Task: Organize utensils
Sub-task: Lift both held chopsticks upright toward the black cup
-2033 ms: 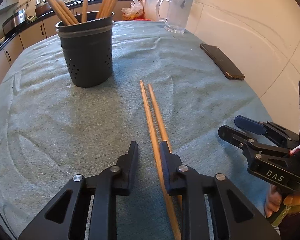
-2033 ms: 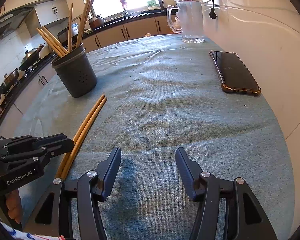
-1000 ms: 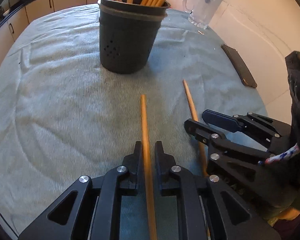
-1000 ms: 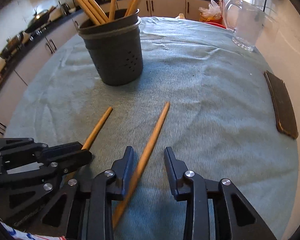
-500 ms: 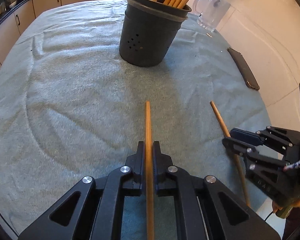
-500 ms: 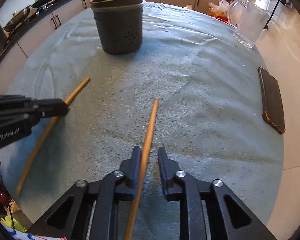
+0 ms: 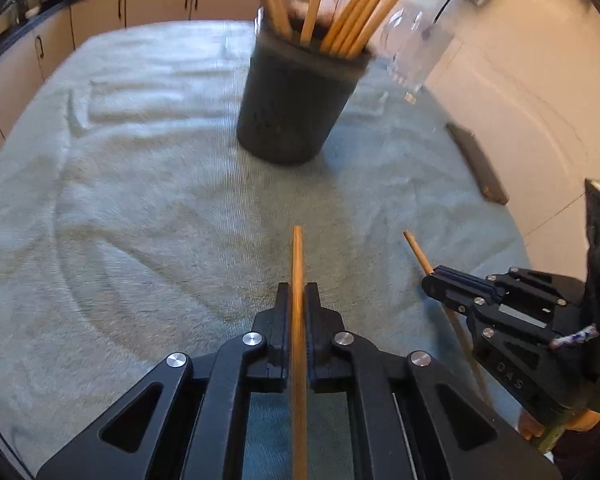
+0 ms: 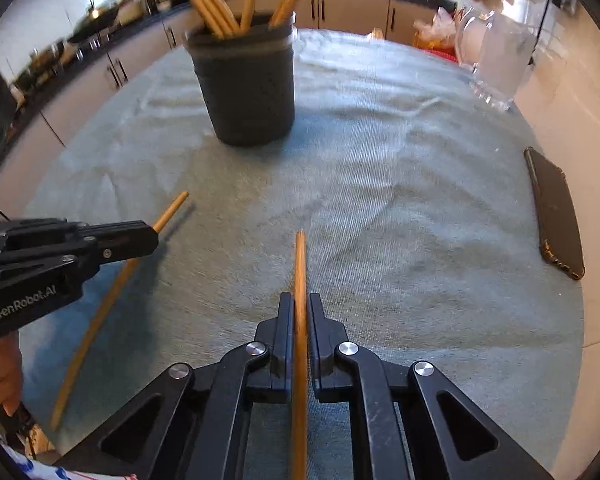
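Note:
Each gripper holds one wooden chopstick above the teal cloth. In the left wrist view my left gripper (image 7: pixel 297 292) is shut on a chopstick (image 7: pixel 297 256) that points toward the dark holder (image 7: pixel 296 108), which is packed with several chopsticks. The right gripper (image 7: pixel 430 280) shows at the right, its chopstick (image 7: pixel 416 252) poking out past the tips. In the right wrist view my right gripper (image 8: pixel 300 300) is shut on its chopstick (image 8: pixel 300 260). The left gripper (image 8: pixel 152 236) reaches in from the left with its chopstick (image 8: pixel 172 208). The holder (image 8: pixel 248 92) stands ahead, slightly left.
A glass pitcher (image 8: pixel 496 60) stands at the back right of the cloth-covered table (image 8: pixel 400 200). A dark phone (image 8: pixel 556 212) lies near the right edge by the wall. Kitchen cabinets (image 7: pixel 160 0) run behind. A hand (image 8: pixel 4 376) grips the left tool.
Both chopsticks have been taken hold of and lifted off the cloth. The right jaws closed onto theirs. Both grippers moved closer to the holder, which now looms larger.

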Available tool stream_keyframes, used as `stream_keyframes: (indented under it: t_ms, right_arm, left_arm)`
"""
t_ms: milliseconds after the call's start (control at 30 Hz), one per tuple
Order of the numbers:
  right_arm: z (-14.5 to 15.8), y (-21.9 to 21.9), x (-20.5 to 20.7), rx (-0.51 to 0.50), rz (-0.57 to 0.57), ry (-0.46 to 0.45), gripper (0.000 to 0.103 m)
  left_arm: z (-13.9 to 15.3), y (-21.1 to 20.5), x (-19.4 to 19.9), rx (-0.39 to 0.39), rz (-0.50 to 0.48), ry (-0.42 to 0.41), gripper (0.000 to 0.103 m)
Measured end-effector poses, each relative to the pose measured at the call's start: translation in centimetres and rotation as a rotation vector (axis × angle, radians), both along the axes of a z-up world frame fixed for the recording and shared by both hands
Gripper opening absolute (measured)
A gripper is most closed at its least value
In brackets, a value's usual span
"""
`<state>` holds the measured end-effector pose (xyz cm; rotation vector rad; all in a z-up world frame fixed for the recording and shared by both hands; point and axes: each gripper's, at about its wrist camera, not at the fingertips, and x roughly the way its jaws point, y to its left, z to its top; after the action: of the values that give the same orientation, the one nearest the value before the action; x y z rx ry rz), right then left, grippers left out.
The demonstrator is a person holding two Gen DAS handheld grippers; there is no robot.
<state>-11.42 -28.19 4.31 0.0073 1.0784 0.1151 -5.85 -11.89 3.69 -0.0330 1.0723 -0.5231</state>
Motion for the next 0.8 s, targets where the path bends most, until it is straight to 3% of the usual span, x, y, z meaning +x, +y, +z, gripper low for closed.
stream_keyframes:
  t_ms: [267,467,800]
  right_arm:
    - [5.9,-0.9,-3.9,0.029,-0.043,-0.226,0.007]
    - [9.4,-1.4,-6.9,0.060,-0.084,-0.352,0.007]
    - [12.0,-2.3,-10.5,0.105,-0.122,-0.454,0.007]
  left_arm:
    - [7.9,1.7,-5.3,-0.061,0.019,-0.258,0.006]
    - [11.5,2.1,-9.2,-0.076,0.032,-0.402,0.006]
    - [13.1,2.0,-13.3,-0.046,0.009,-0.497,0.006]
